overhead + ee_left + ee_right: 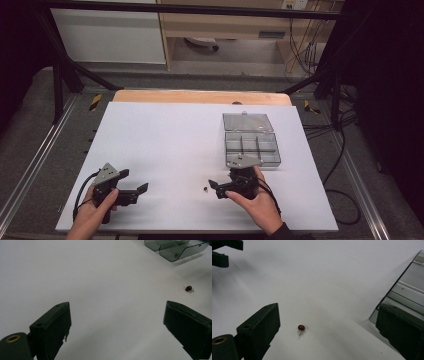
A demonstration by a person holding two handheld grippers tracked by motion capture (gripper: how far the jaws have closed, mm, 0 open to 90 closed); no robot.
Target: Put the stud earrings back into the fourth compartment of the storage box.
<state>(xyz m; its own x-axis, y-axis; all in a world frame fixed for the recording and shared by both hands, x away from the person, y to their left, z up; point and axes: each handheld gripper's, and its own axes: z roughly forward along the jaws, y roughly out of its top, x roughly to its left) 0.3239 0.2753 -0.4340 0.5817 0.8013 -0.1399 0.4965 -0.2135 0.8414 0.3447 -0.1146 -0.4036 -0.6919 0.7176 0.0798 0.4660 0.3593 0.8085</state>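
On the white counter, just ahead of the right hand-held gripper, lies a tiny red bead with a metal stub, between the spread jaws and touching neither. It looks very light, hard and prone to roll or skitter, so a pinch across the round red body seems safest. The left hand-held gripper is spread wide too, holding nothing. The clear compartment box stands open nearby.
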